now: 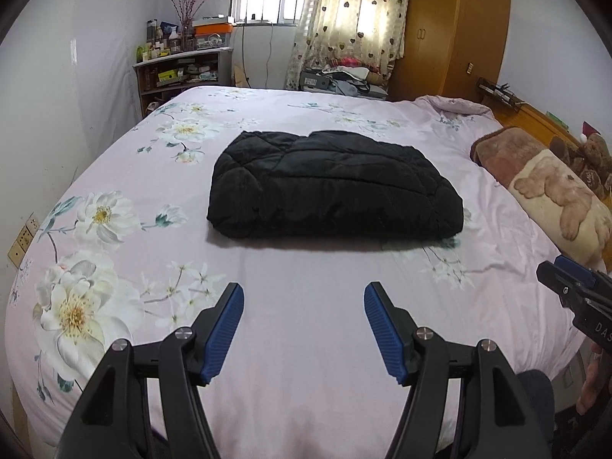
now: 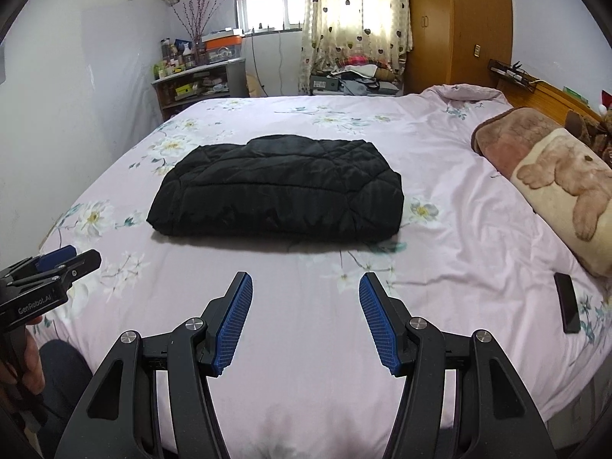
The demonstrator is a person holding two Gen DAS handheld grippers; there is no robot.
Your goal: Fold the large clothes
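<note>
A black quilted jacket [image 1: 332, 187] lies folded into a compact rectangle in the middle of the bed, on the pink floral sheet [image 1: 306, 325]. It also shows in the right wrist view [image 2: 279, 187]. My left gripper [image 1: 304, 294] is open and empty, held over the near part of the bed, well short of the jacket. My right gripper [image 2: 306, 283] is open and empty too, beside the left one and equally short of the jacket. Each gripper shows at the edge of the other's view, the right one [image 1: 566, 279] and the left one [image 2: 65, 260].
A brown bear-print blanket [image 2: 550, 168] lies rolled along the right side by the wooden headboard [image 2: 550, 91]. A black phone [image 2: 567, 302] lies on the sheet at the right. A cluttered shelf [image 1: 183, 72] and a wardrobe [image 1: 451, 26] stand beyond the bed.
</note>
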